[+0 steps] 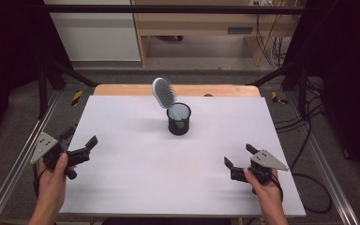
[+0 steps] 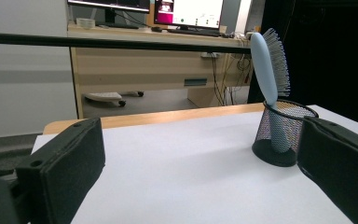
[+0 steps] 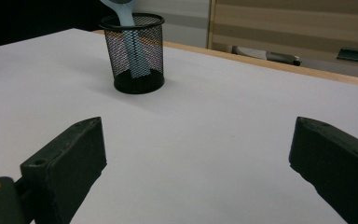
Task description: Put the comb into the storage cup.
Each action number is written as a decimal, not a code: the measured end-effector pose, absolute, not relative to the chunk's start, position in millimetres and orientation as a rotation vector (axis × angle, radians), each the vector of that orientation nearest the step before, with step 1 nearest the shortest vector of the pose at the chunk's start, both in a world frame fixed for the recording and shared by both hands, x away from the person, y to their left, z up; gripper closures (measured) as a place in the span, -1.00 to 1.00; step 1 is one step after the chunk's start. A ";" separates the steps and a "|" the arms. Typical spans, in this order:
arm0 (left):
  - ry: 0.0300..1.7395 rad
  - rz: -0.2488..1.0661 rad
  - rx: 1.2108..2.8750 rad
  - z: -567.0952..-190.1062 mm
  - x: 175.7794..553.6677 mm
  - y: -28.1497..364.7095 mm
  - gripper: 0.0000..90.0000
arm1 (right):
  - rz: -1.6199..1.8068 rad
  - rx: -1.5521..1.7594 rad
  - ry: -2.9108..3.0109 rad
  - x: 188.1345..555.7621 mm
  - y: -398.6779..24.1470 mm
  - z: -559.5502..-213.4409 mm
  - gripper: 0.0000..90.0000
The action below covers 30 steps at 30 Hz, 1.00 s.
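Observation:
A light blue hairbrush (image 1: 163,93) stands handle-down in a black mesh cup (image 1: 178,120) near the middle back of the white table (image 1: 136,183). Its bristled head leans up and to the left. My left gripper (image 1: 80,143) is held open at the table's left edge, well left of the cup. My right gripper (image 1: 239,157) is held open near the front right. In the left gripper view the hairbrush (image 2: 269,65) and cup (image 2: 282,133) rise at the right, beside the right jaw. In the right gripper view the cup (image 3: 135,51) stands far ahead, upper left.
A wooden board (image 1: 122,90) shows behind the table's far edge. Metal rails (image 1: 18,164) run along both sides. Black cables (image 1: 309,140) lie on the floor to the right. A desk with monitors (image 2: 186,11) stands in the background.

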<state>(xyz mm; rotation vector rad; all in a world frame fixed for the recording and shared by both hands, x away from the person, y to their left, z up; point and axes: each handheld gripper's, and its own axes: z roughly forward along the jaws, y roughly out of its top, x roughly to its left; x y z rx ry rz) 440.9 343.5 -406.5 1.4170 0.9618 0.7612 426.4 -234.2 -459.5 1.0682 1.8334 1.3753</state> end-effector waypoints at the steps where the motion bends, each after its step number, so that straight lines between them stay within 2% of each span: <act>1: 0.966 0.758 1.409 -407.4 439.9 344.9 -0.97 | 1.375 1.068 1.835 426.2 -233.9 -459.7 -0.91; 14: 0.939 0.772 1.384 -414.9 430.5 345.4 -0.97 | 1.379 1.049 1.841 424.8 -233.3 -459.8 -0.91; 30: 0.895 0.757 1.456 -427.8 424.9 331.7 -0.97 | 1.384 1.044 1.851 424.2 -232.9 -460.5 -0.91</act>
